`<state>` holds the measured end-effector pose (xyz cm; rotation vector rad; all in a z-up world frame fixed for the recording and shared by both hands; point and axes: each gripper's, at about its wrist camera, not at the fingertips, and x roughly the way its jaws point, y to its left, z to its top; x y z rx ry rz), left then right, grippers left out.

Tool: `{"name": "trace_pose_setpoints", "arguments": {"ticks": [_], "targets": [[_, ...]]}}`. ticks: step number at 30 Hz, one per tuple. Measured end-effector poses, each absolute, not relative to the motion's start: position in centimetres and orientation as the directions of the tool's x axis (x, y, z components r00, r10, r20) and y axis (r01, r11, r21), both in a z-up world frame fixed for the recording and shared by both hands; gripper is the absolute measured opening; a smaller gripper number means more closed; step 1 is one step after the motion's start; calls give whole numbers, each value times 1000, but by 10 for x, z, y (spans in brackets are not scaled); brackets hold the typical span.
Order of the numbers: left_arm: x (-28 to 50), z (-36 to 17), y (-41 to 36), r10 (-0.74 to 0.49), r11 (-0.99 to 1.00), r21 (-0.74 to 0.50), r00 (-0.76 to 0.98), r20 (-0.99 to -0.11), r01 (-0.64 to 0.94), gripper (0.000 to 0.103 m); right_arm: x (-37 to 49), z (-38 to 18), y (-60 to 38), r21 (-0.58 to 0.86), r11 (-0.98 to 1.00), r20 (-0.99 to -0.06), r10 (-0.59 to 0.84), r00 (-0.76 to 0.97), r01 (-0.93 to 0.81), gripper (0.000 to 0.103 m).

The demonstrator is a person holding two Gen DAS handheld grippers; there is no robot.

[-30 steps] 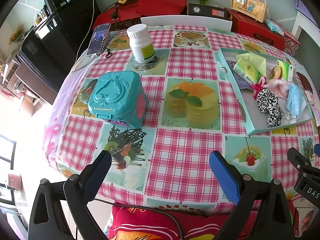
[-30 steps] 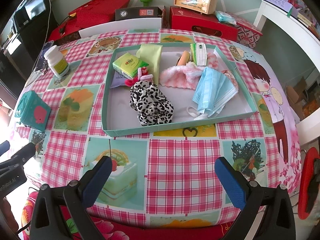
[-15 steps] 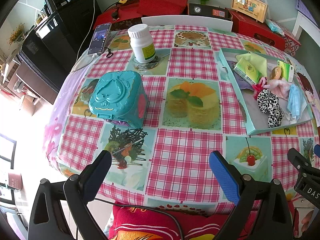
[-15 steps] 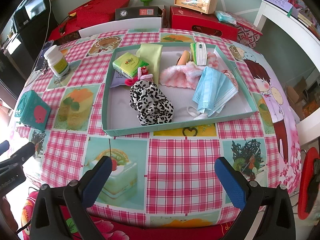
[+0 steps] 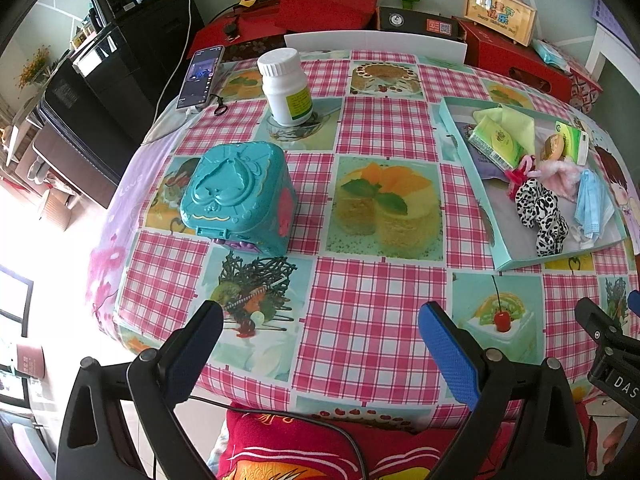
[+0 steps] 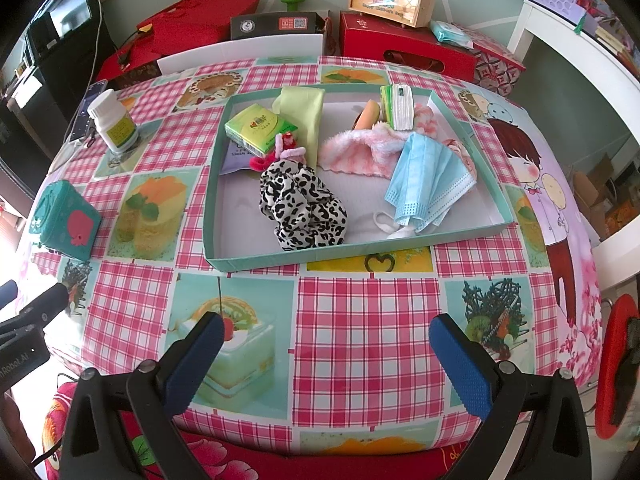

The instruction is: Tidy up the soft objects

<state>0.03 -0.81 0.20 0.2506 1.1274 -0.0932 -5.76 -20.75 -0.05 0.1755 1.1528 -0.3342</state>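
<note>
A shallow teal tray (image 6: 256, 261) (image 5: 496, 240) on the checked tablecloth holds the soft things: a black-and-white spotted scrunchie (image 6: 304, 208) (image 5: 540, 212), blue face masks (image 6: 430, 184) (image 5: 592, 204), a pink fluffy cloth (image 6: 356, 148), a green tissue pack (image 6: 260, 126), a yellow-green cloth (image 6: 304, 112) and a pink hair tie (image 6: 280, 148). My right gripper (image 6: 326, 344) hovers open over the table's near edge, in front of the tray, holding nothing. My left gripper (image 5: 320, 336) is open too, at the near edge, left of the tray.
A teal plastic box (image 5: 240, 196) (image 6: 66, 220) stands on the left half of the table. Behind it are a white pill bottle (image 5: 286, 88) and a phone (image 5: 200, 76). Red boxes (image 6: 400, 44) and a chair back (image 6: 240, 54) line the far side.
</note>
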Motion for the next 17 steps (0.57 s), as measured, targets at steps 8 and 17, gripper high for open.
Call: {"name": "trace_pose_setpoints", "arguments": {"ticks": [8,17], "targets": [[0,2,-8,53,968,151,429,-902,200,98,-57,-1,-207,-35,937,-916,-169,364,348,103],[0,5,-5,48,967,150,434,-900,204,98,-58,0,-208,-34,937,-916,-168,364,348,103]]}}
